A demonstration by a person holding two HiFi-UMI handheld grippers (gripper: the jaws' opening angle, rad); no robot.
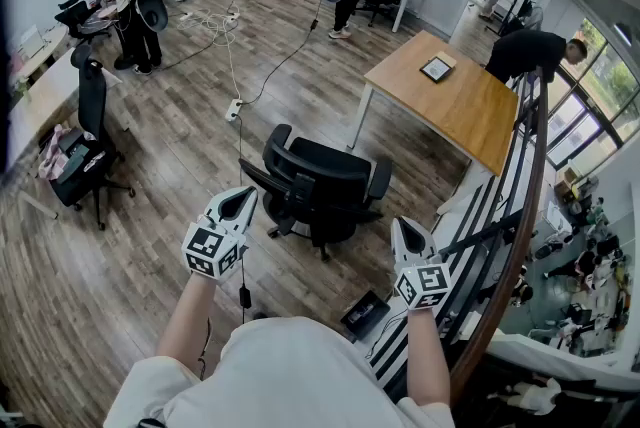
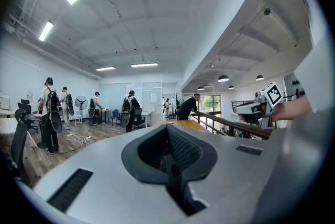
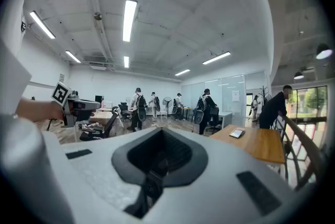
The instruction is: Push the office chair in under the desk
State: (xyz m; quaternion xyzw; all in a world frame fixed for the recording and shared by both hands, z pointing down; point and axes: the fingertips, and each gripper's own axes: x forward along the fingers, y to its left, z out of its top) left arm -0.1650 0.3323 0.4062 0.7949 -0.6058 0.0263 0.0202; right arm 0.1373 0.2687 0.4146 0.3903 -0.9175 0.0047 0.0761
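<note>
Black chair (image 1: 318, 186) on the plank floor (image 1: 120, 276), near the front-left corner of the desk (image 1: 445, 101) but clear of it, so not yet under the top. We hold the left gripper (image 1: 240, 200) just short of the chair's left side and the right gripper (image 1: 404, 230) off to its right. Both pairs of jaws are clenched together with nothing between them, so any push would be made with closed tips. We judge three risks. Closed tips may slide off the curved backrest. The castors may swivel and steer the chair into a desk leg, or an armrest may catch the desk edge. The cable (image 1: 239, 141) lying along the floor beside the chair could also snag a wheel. The castors are largely hidden beneath the seat, and which way the seat faces is hard to read from above. The desk's far legs are out of sight, and neither gripper view shows this chair — only the room beyond.
</note>
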